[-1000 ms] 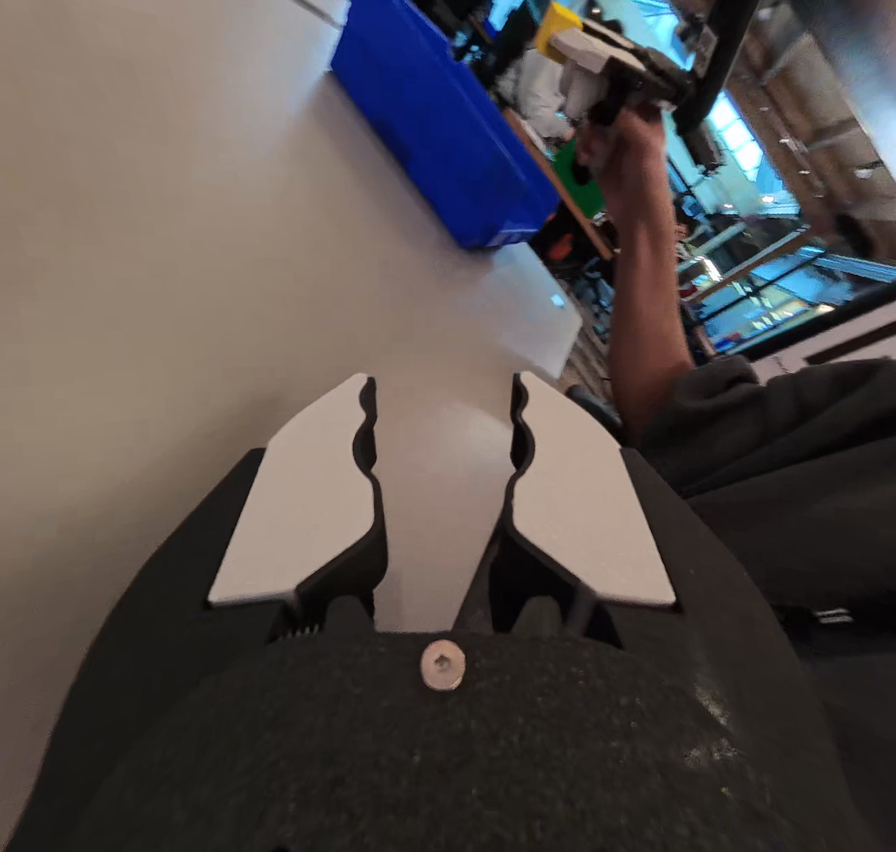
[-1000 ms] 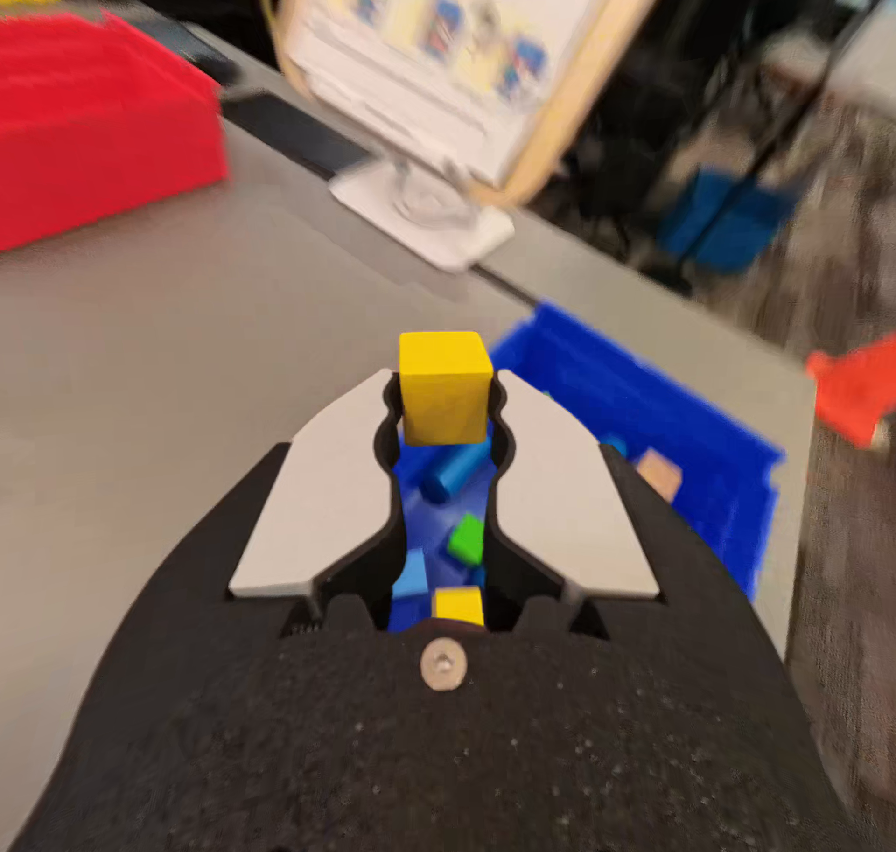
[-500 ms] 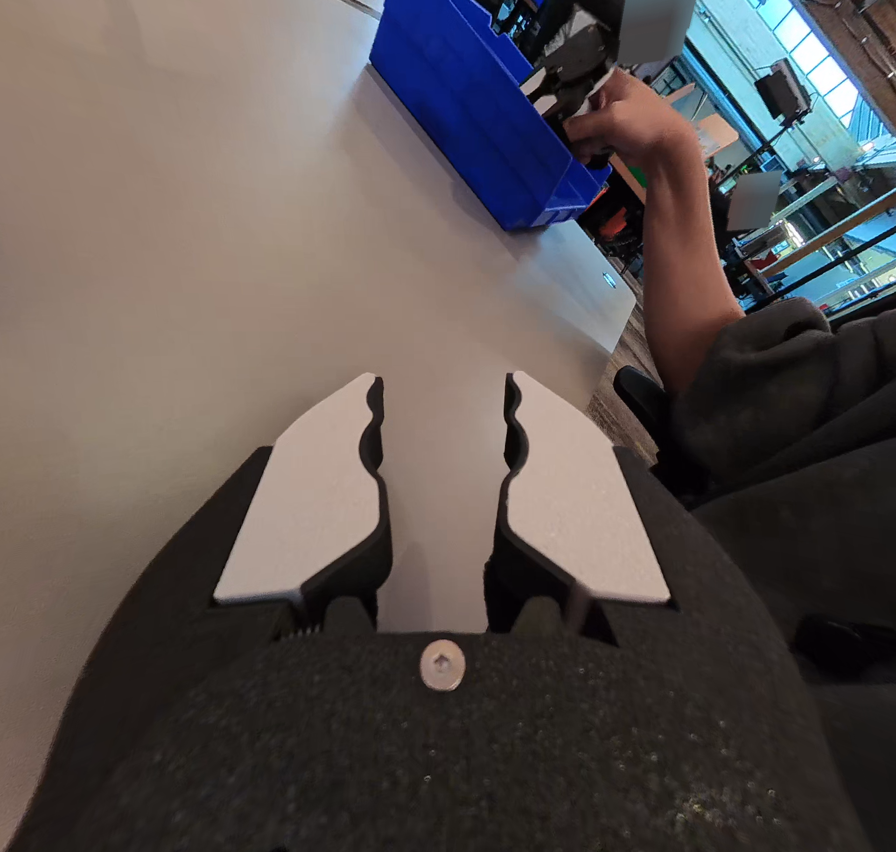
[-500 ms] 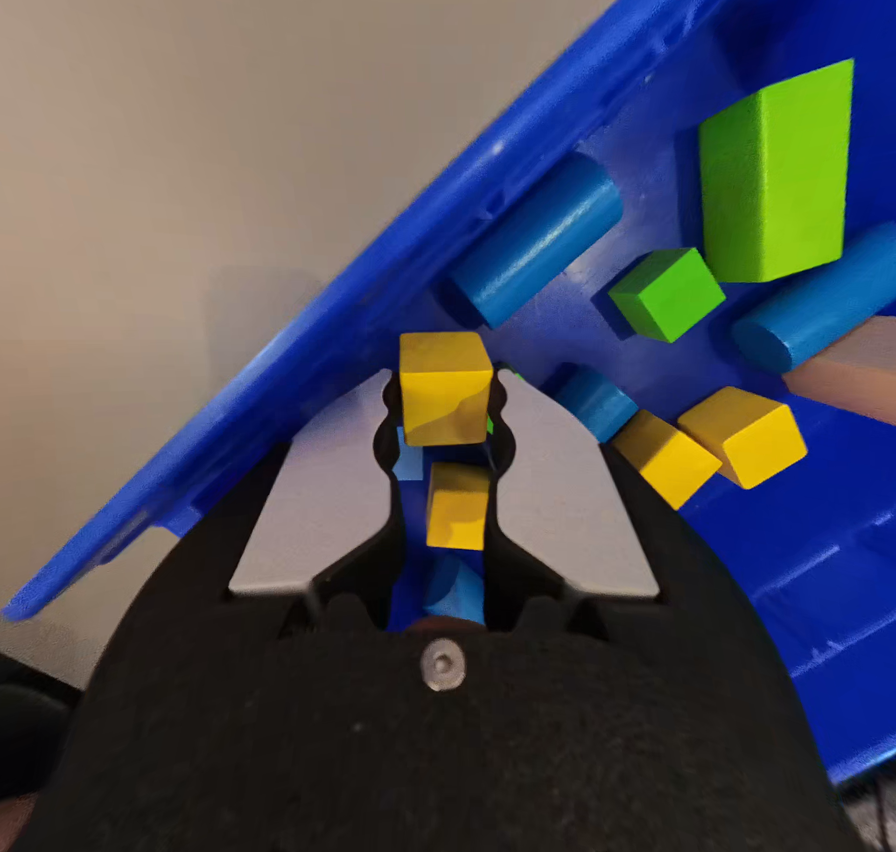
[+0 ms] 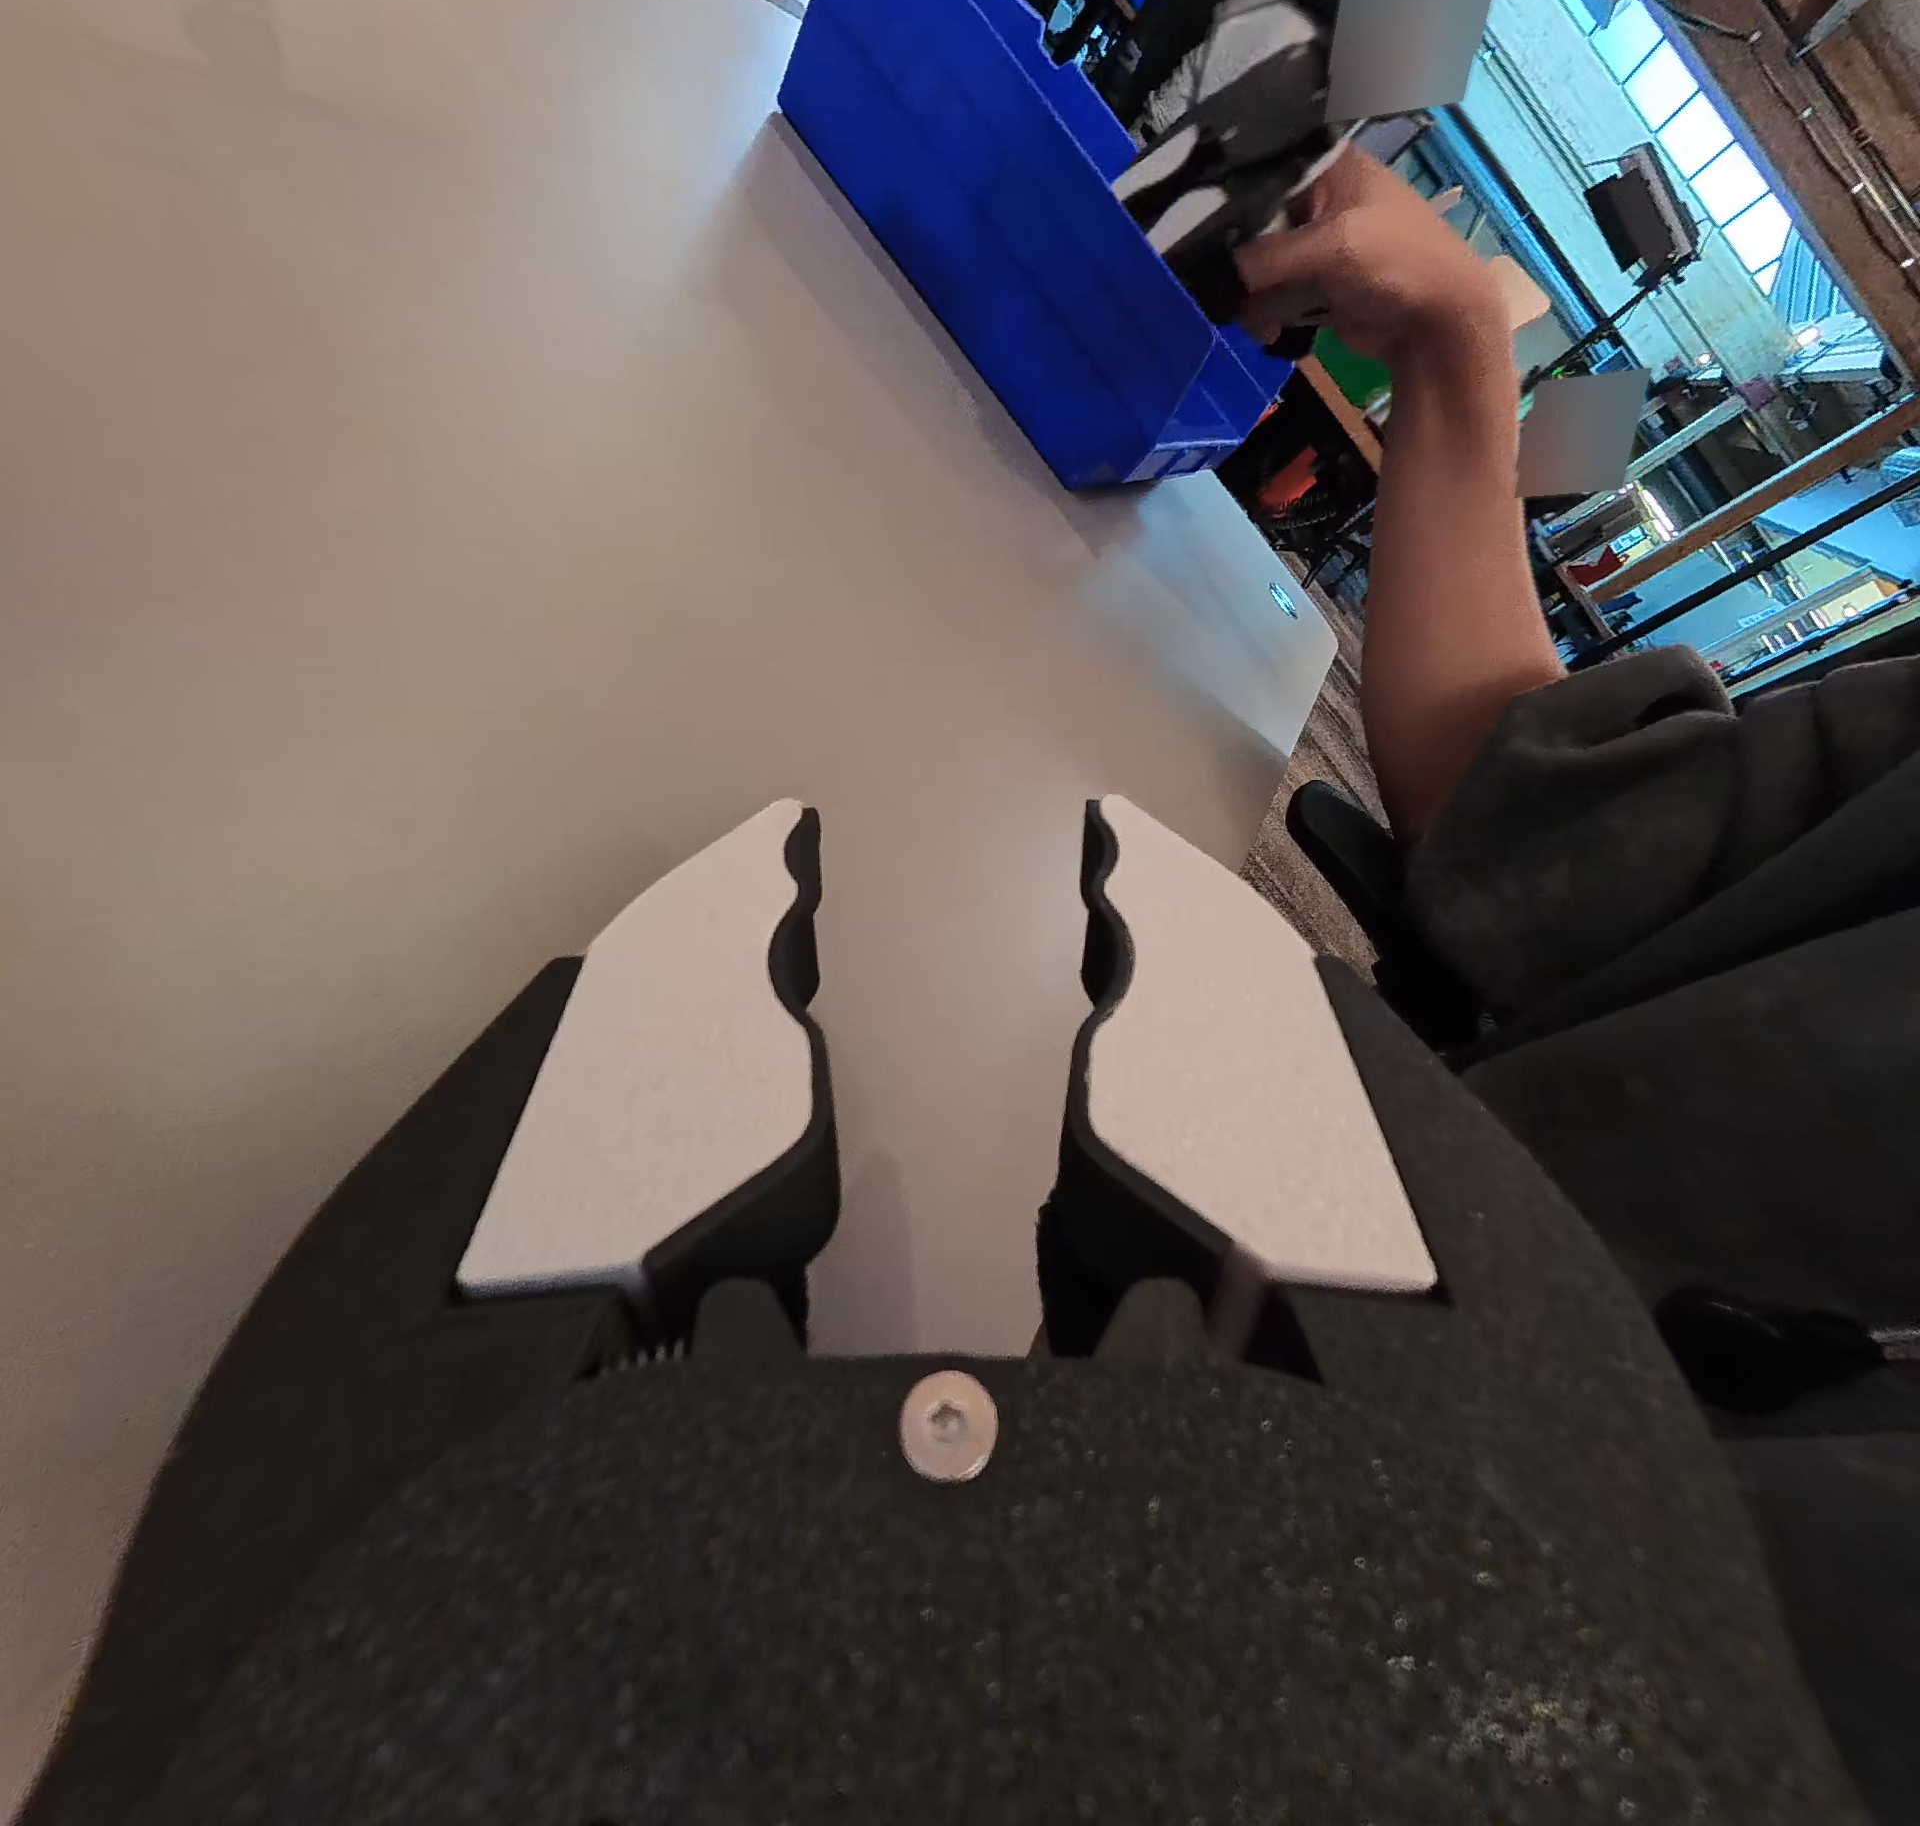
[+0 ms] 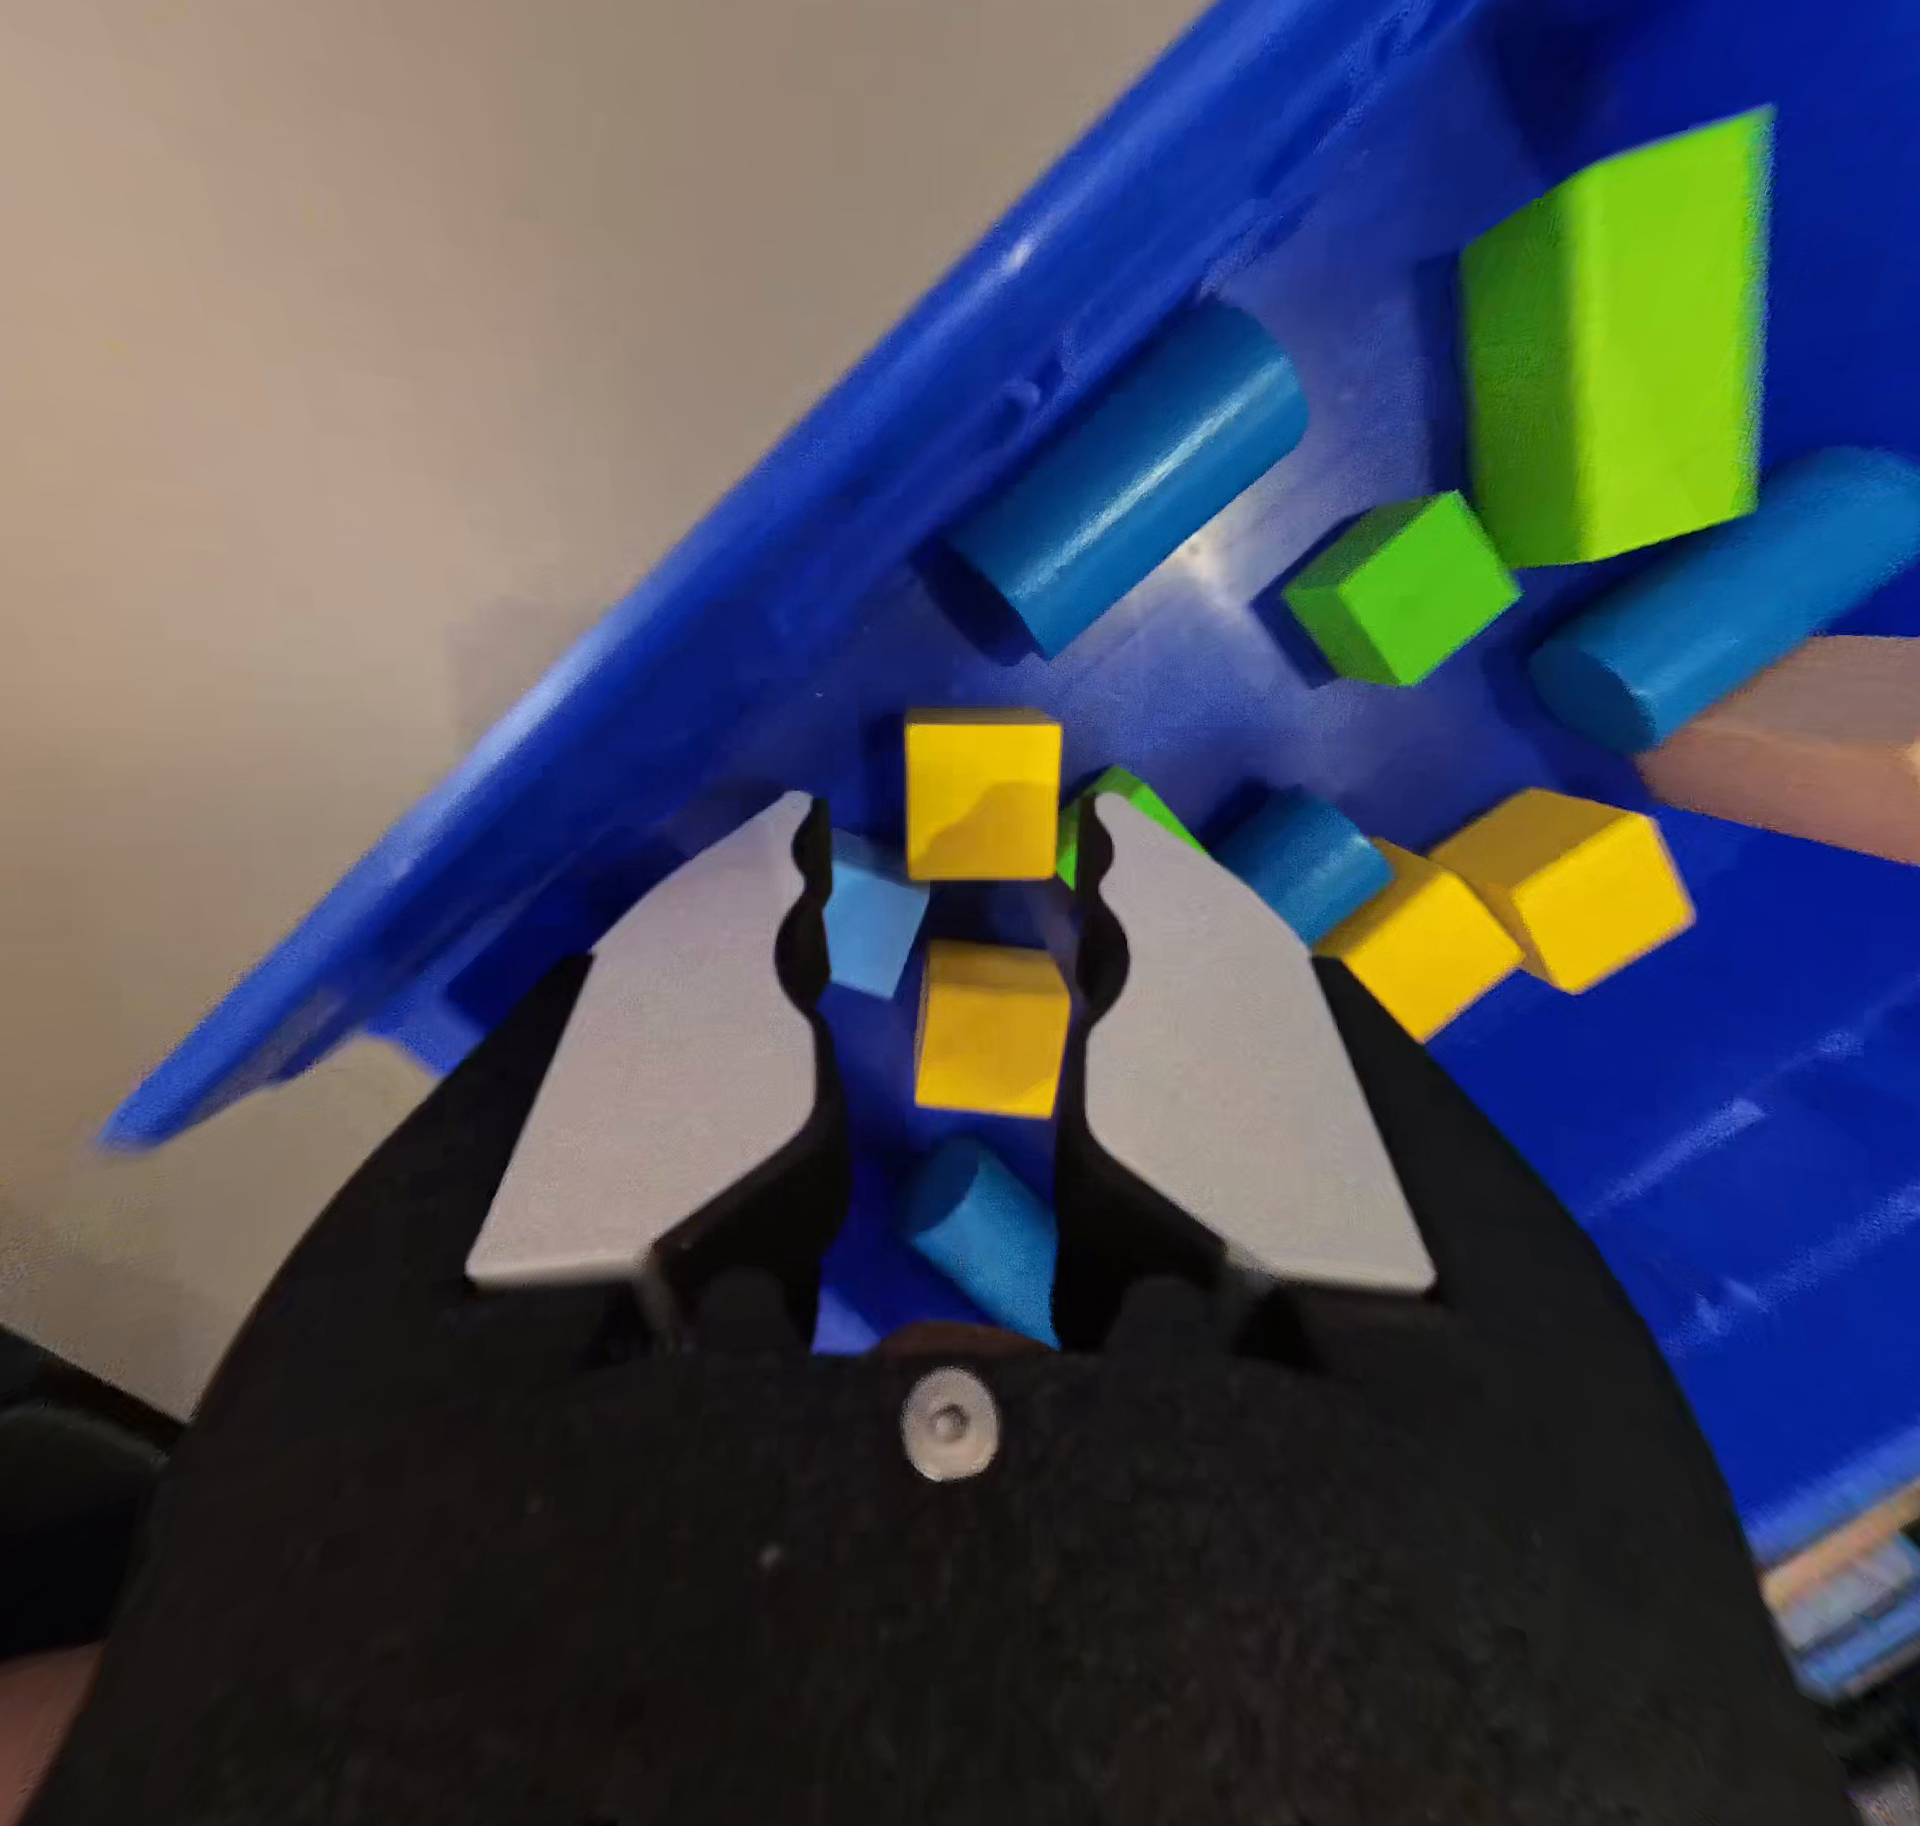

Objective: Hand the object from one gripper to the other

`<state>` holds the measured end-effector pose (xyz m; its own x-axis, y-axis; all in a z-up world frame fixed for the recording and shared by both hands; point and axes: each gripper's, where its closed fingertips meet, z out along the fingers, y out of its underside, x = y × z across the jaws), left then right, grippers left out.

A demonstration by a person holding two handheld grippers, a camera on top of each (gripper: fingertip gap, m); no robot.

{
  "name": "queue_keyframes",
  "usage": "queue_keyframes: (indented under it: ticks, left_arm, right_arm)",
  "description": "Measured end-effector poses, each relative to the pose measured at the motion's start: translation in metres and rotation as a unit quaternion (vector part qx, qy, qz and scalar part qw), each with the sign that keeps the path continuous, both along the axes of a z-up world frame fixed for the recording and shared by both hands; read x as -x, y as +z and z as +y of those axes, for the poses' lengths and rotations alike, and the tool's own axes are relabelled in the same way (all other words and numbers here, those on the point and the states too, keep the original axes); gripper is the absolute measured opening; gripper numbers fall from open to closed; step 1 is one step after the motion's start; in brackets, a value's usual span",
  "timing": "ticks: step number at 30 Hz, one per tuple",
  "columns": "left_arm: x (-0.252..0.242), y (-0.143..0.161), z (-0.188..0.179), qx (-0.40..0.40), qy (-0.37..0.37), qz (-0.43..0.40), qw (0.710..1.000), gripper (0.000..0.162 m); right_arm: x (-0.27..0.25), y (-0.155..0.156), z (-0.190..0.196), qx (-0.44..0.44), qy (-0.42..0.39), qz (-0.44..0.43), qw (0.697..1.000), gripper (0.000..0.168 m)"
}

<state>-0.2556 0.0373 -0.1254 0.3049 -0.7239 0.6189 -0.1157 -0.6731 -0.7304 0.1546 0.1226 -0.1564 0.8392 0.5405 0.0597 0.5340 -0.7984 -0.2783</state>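
Table: pale grey top point(image 5: 436, 488), bare under the left gripper, its corner over a brownish floor.
Bin: blue bin point(image 5: 997, 249) sits near that corner.
Room: workshop behind, tall windows, brick wall, benches.
Left gripper: left gripper point(image 5: 948, 820) hangs low above the table, jaws parted, nothing between them.
Right gripper: right gripper point(image 6: 945, 820) points down into the bin, jaws spread, gripping nothing.
Cube: yellow cube point(image 6: 982, 800) shows just past the fingertips, clear of both, among blue, green and yellow blocks.
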Motion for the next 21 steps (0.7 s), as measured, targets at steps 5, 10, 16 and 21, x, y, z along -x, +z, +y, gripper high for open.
queue_keyframes:
  ticks: [5, 10, 16, 21]
  left_arm:
    - [-0.003, 0.004, -0.008, 0.003, -0.012, -0.007, 1.0, 0.047]
    - [0.006, -0.001, -0.004, -0.043, 0.012, 0.039, 0.998, 0.048]
    - [0.024, -0.001, 0.014, -0.094, 0.052, 0.098, 0.989, 0.047]
    - [0.045, 0.029, 0.049, -0.1, 0.122, 0.118, 0.98, 0.053]
  right_arm:
    - [0.019, 0.109, -0.006, -0.24, 0.016, 0.048, 0.97, 0.044]
    - [0.025, 0.138, -0.042, -0.42, -0.116, 0.069, 0.897, 0.048]
    - [0.053, 0.058, -0.119, -0.458, -0.218, 0.105, 0.855, 0.042]
    - [0.067, 0.044, -0.127, -0.441, -0.218, 0.154, 0.857, 0.044]
